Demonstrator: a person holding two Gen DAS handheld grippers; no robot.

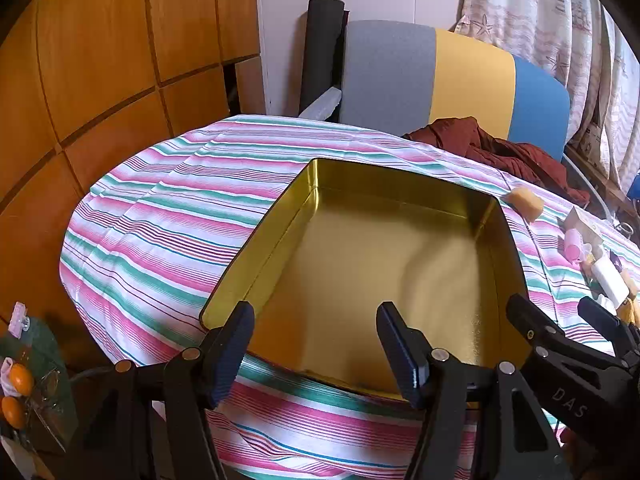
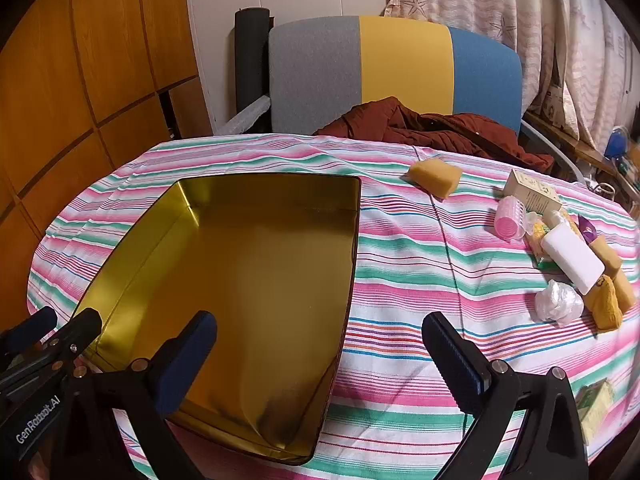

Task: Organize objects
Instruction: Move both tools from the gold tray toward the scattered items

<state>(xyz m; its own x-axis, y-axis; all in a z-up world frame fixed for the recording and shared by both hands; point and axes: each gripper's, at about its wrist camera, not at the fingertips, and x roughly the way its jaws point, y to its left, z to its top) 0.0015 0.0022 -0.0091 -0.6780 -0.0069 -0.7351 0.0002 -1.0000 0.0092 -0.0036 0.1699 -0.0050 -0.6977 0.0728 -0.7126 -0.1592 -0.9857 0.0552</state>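
Observation:
An empty gold tin box (image 1: 280,224) (image 2: 128,248) lies open on the striped tablecloth. My left gripper (image 1: 316,344) is open and empty over the box's near edge. My right gripper (image 2: 320,352) is open and empty over the box's near right corner; it also shows in the left wrist view (image 1: 560,320). To the right lie a yellow sponge (image 2: 434,176) (image 1: 526,200), a pink roller (image 2: 510,222), a small carton (image 2: 530,190), a white block (image 2: 572,258), a crumpled white wrapper (image 2: 558,302) and yellow-brown pieces (image 2: 604,304).
The round table (image 2: 400,280) has a chair with a grey, yellow and blue back (image 2: 400,68) behind it, with a dark red garment (image 2: 432,126) on it. Wooden cabinets (image 1: 100,60) stand left, curtains (image 2: 560,20) right. A small box (image 2: 596,404) lies at the near right edge.

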